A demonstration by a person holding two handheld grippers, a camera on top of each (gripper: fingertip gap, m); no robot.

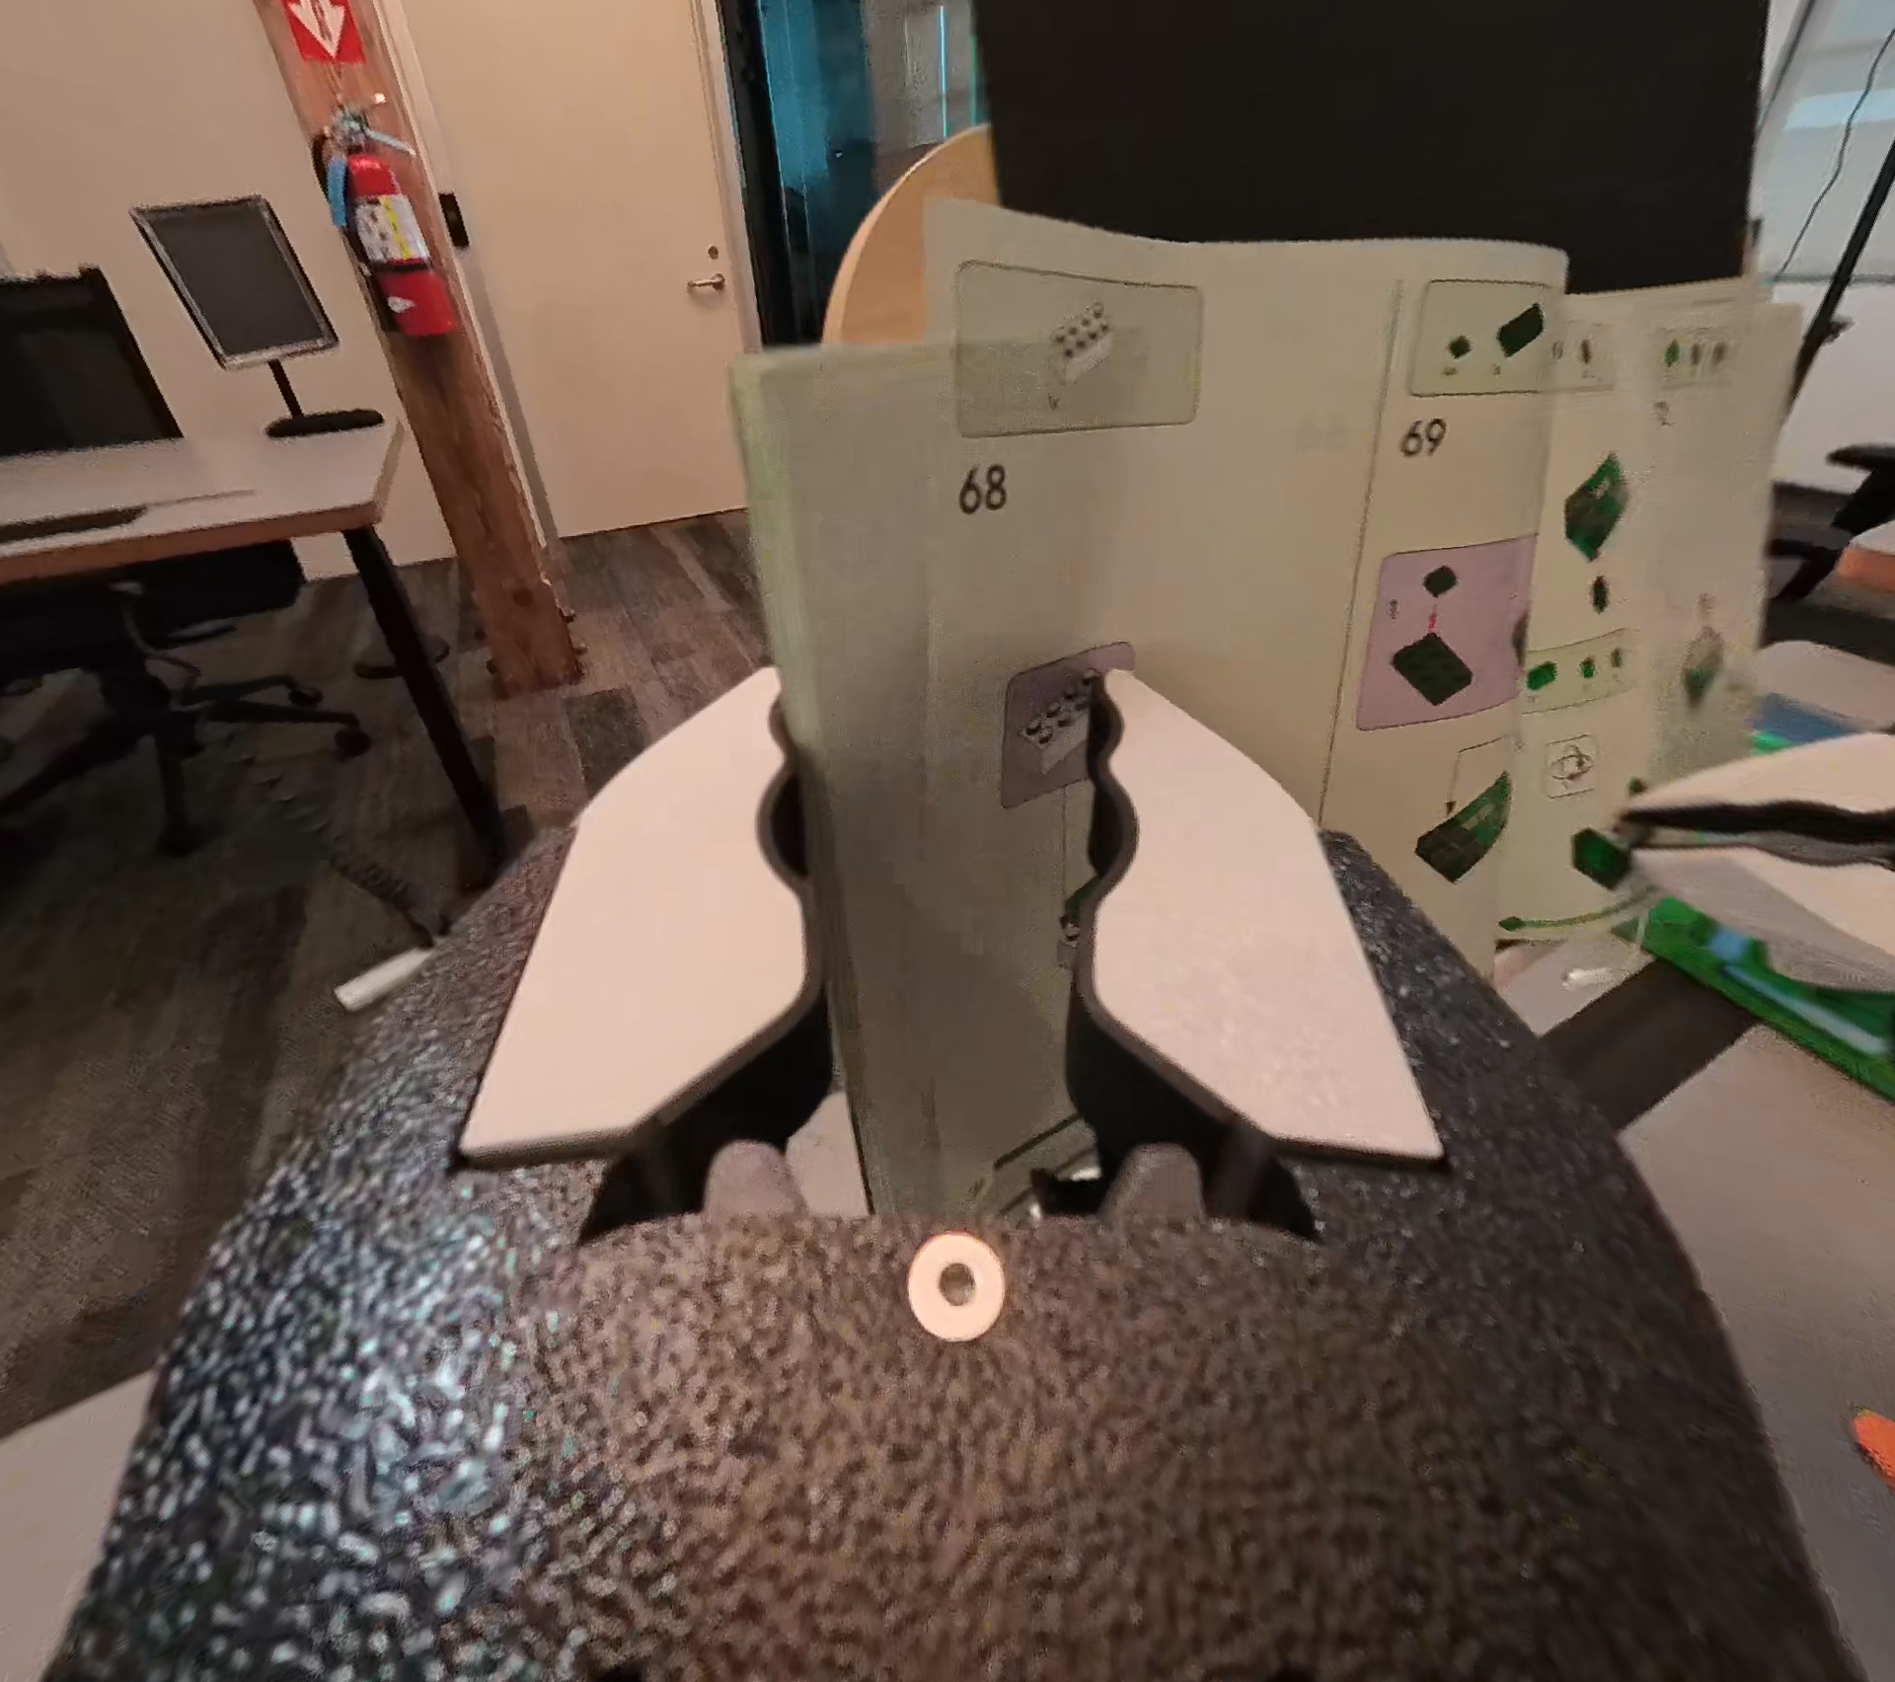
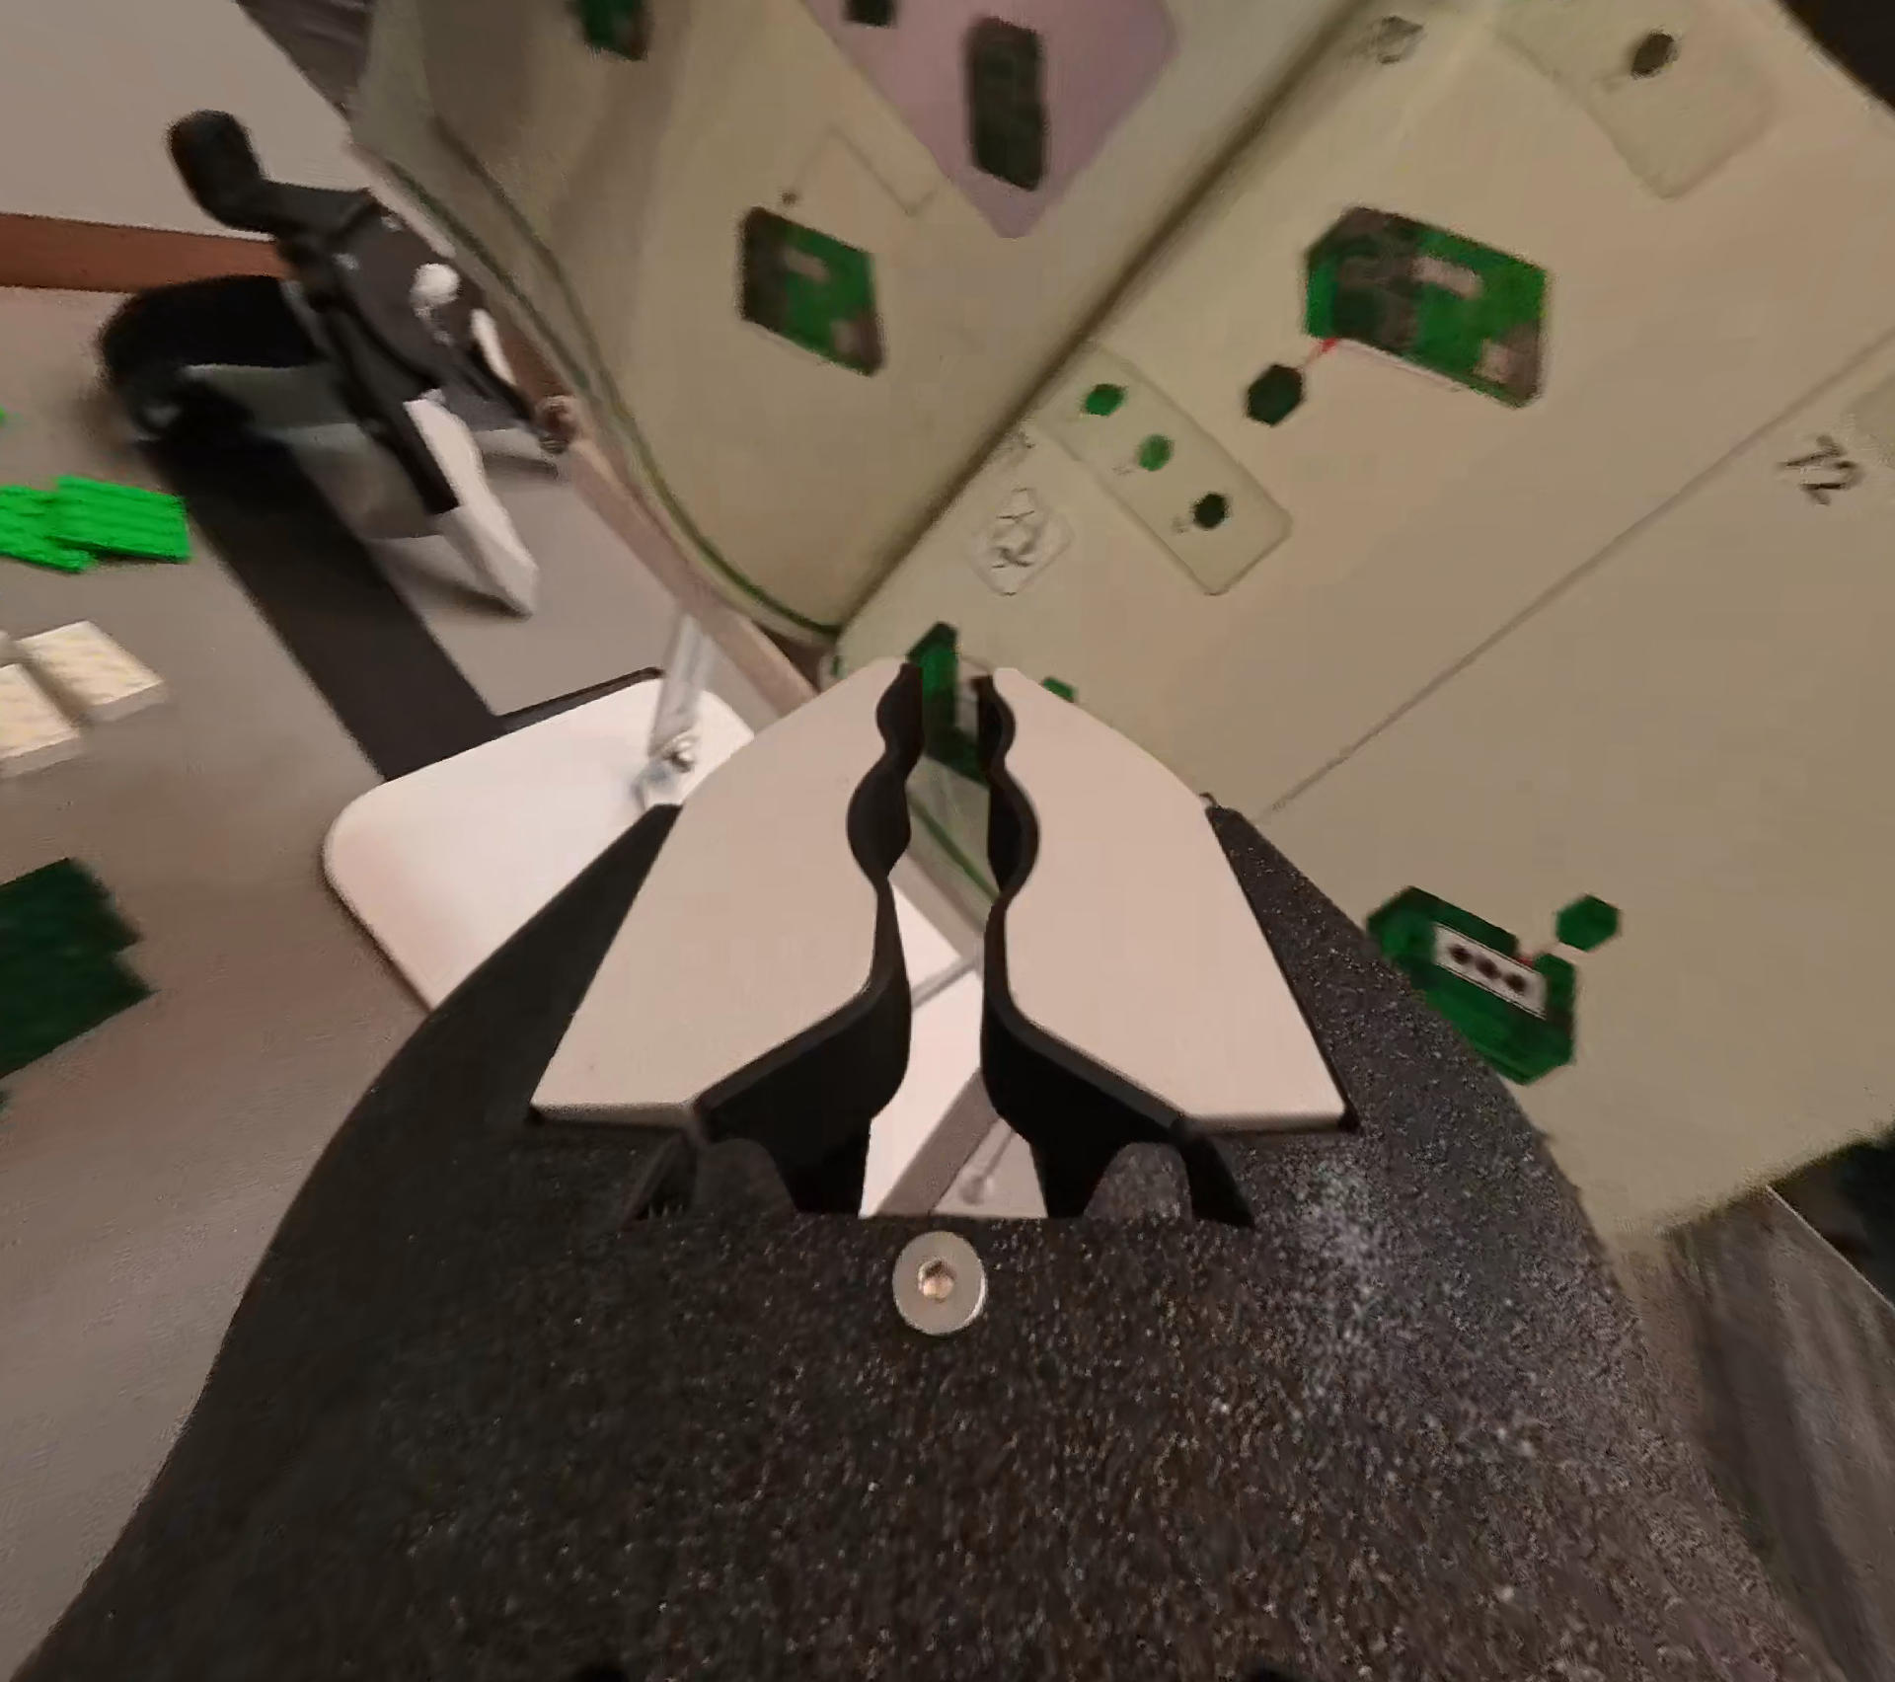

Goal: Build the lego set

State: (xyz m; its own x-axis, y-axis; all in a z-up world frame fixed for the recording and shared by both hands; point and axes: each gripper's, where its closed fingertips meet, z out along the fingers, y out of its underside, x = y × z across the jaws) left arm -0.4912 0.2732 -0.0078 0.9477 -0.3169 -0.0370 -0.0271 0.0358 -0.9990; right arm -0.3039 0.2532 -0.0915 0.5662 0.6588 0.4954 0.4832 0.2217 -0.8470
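My left gripper point(image 1: 949, 700) stands with its jaws apart around a raised page of the instruction booklet point(image 1: 1179, 505), not visibly pinching it. My right gripper point(image 2: 943, 689) clamps the booklet's lower edge, jaws nearly together. Loose green bricks point(image 2: 97, 520) lie far left on the grey table point(image 2: 154, 1223).

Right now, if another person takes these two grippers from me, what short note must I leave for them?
Left gripper: open, with a page of the instruction booklet standing between its fingers.
Right gripper: nearly shut at the booklet's lower edge; a firm grip cannot be confirmed.
The booklet stands on a white stand on the grey table.
Loose green plates and white bricks lie to the left.
No assembled model is visible. Left: finish turning the page, then build.
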